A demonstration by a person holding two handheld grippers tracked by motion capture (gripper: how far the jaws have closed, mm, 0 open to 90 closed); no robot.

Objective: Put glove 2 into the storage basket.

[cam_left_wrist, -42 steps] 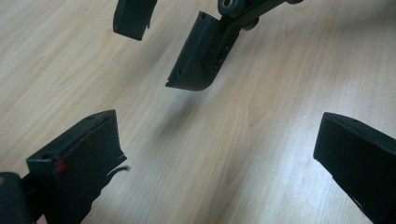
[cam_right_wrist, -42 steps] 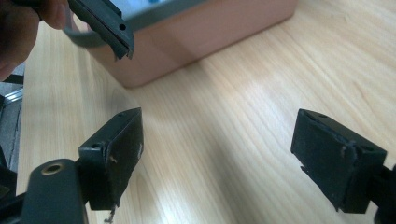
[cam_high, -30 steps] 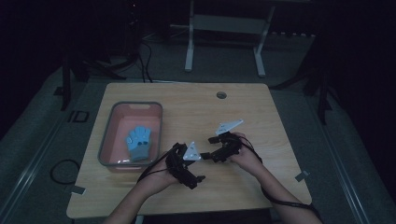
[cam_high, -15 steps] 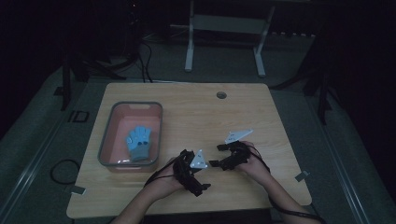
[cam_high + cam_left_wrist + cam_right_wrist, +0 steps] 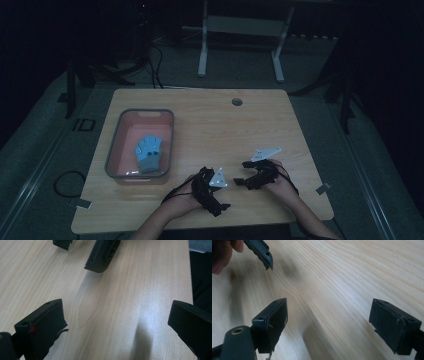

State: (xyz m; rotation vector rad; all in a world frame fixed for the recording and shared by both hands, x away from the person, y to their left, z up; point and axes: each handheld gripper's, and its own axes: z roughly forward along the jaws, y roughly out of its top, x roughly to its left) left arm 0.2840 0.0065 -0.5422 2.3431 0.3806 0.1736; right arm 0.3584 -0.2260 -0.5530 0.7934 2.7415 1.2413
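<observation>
While both grippers are held low over the wooden table [image 5: 210,125] near its front edge, nothing is gripped by either. The left gripper [image 5: 214,192] is seen at about six o'clock on the tabletop in the high view, held in the person's left hand [image 5: 187,200], a grey three-cornered plate on top of it; in the left gripper view its jaws are spread wide apart over bare wood, with nothing between them. The right gripper [image 5: 245,172] is placed just beside it, toward five o'clock, held in the right hand [image 5: 277,182], and its jaws are likewise shown wide open and empty in the right gripper view, bare wood grain lying between them. The two grippers are pointed toward one another, near but apart. A light blue glove [image 5: 149,152] is found lying flat inside the pink tray [image 5: 114,150], which is set at about nine o'clock on the table, well apart from both grippers. A small round hole [image 5: 237,102] is seen at twelve o'clock, near the far edge.
</observation>
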